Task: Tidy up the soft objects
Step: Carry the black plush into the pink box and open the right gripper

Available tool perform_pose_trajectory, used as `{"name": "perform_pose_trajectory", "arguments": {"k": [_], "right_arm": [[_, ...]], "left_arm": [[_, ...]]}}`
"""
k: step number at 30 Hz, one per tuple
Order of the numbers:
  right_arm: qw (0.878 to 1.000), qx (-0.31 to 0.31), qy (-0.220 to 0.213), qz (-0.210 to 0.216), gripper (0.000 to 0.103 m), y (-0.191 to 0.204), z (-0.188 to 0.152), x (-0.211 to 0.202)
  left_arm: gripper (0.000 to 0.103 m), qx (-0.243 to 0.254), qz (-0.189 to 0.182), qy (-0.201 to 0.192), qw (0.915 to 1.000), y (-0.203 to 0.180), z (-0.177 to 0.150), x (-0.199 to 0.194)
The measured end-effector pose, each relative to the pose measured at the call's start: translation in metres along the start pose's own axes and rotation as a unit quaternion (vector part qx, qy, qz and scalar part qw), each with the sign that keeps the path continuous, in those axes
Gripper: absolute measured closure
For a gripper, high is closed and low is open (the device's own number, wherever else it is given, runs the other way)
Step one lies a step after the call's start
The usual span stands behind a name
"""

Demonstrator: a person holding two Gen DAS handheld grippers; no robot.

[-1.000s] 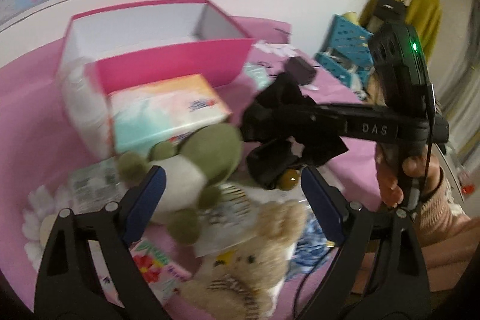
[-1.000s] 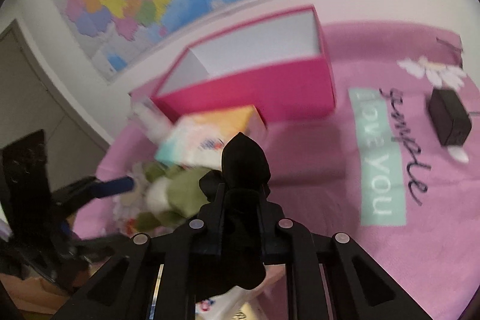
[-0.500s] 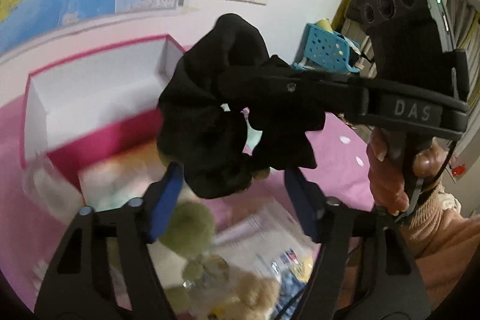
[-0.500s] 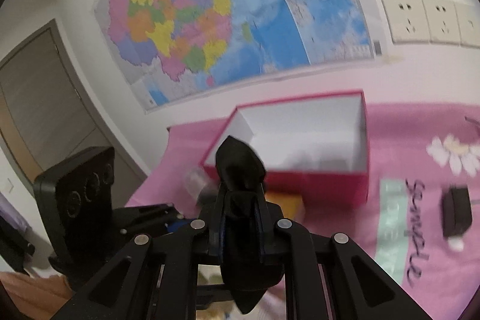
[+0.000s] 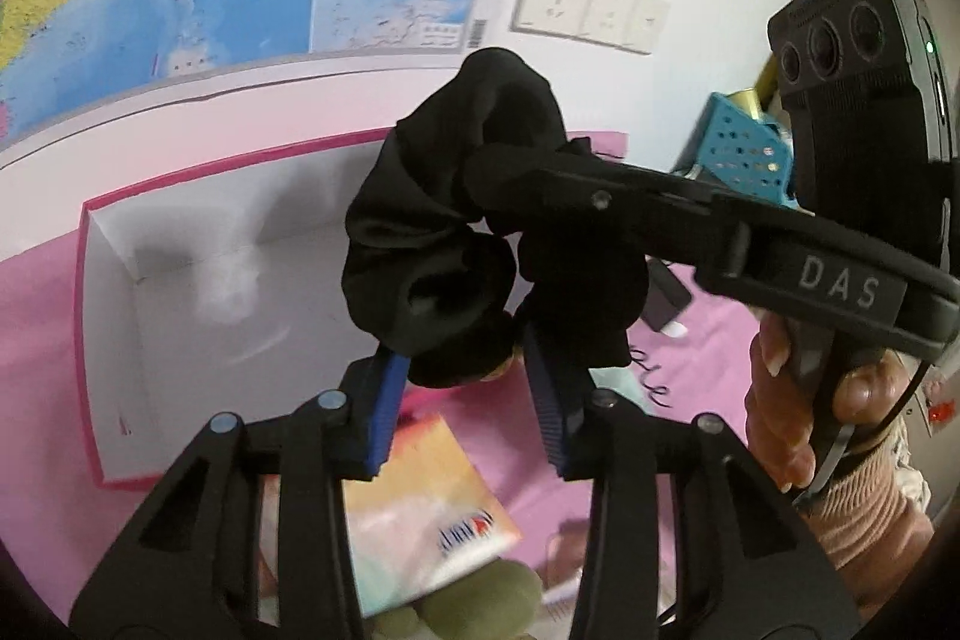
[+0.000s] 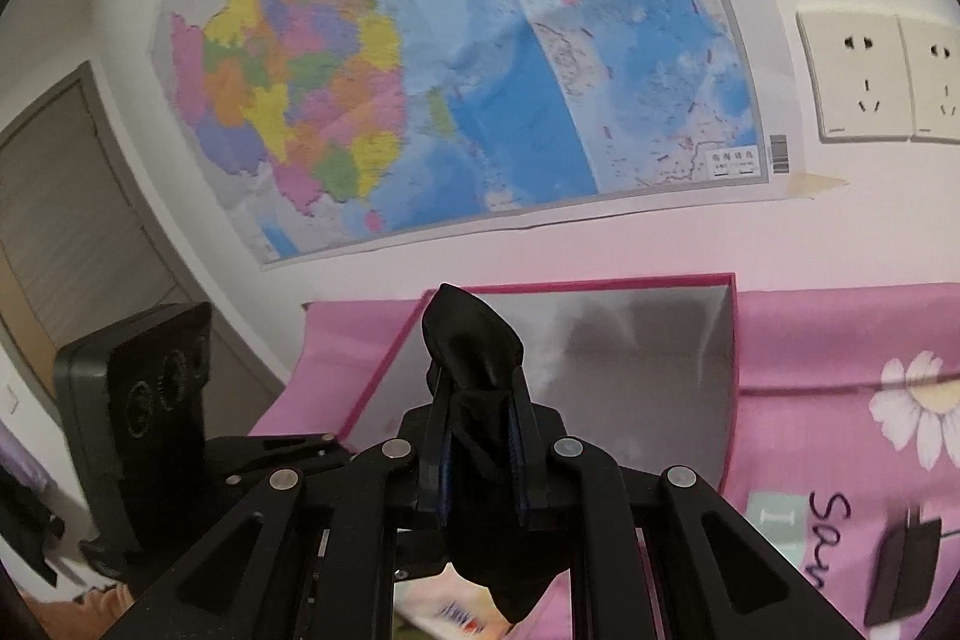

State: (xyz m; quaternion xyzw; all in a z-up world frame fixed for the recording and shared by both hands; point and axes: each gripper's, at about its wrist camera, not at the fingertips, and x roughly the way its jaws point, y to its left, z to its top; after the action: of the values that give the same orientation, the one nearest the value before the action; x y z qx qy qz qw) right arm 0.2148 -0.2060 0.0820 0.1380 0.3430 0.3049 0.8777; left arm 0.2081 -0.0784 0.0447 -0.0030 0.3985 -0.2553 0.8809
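Observation:
My right gripper (image 6: 477, 400) is shut on a black fabric scrunchie (image 6: 474, 358), held high above the table. In the left wrist view the scrunchie (image 5: 456, 244) hangs from the right gripper's fingers (image 5: 570, 196) over the open pink box (image 5: 198, 292) with a white inside. My left gripper (image 5: 462, 370) is part closed, its blue pads just under the scrunchie's lower edge; I cannot tell whether they touch it. The pink box also shows in the right wrist view (image 6: 660, 334).
A tissue pack (image 5: 420, 508) and a green plush toy (image 5: 474, 604) lie on the pink cloth in front of the box. A black charger (image 6: 900, 562) lies at the right. A blue crate (image 5: 744, 160) stands behind. A map and sockets (image 6: 870, 76) are on the wall.
Both grippers rose and moved toward the box. The right gripper lifted the scrunchie off the pile. The left gripper's fingers narrowed and came up under the scrunchie.

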Motion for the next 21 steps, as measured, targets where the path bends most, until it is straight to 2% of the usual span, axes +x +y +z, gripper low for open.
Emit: {"name": "perform_pose_trajectory", "arguments": {"k": [6,7,10,11,14,19,21], "right_arm": [[0.999,0.018,0.020,-0.019,0.089,-0.027,0.001,0.033],[0.999,0.017,0.024,-0.033,0.089,-0.032,0.000,0.038],[0.995,0.019,0.050,-0.086,0.081,-0.044,-0.005,0.054],[0.992,0.017,0.057,-0.109,0.072,-0.047,-0.007,0.058],[0.984,0.005,0.067,-0.163,0.070,-0.052,-0.013,0.058],[0.988,-0.005,0.044,-0.147,0.069,-0.036,-0.023,0.020],[0.992,-0.019,0.041,-0.117,0.064,-0.021,-0.033,0.000]], "left_arm": [[0.062,-0.013,0.041,0.031,0.9986,0.010,0.015,0.033],[0.062,-0.014,0.046,0.034,0.9983,0.011,0.015,0.036],[0.061,-0.019,0.065,0.036,0.9970,0.014,0.017,0.042],[0.060,-0.022,0.067,0.038,0.9968,0.015,0.016,0.041],[0.057,-0.022,0.072,0.028,0.9968,0.017,0.010,0.027],[0.050,-0.009,0.054,-0.020,0.9983,0.016,-0.010,-0.021],[0.036,-0.007,0.043,-0.041,0.9982,0.014,-0.021,-0.042]]}}
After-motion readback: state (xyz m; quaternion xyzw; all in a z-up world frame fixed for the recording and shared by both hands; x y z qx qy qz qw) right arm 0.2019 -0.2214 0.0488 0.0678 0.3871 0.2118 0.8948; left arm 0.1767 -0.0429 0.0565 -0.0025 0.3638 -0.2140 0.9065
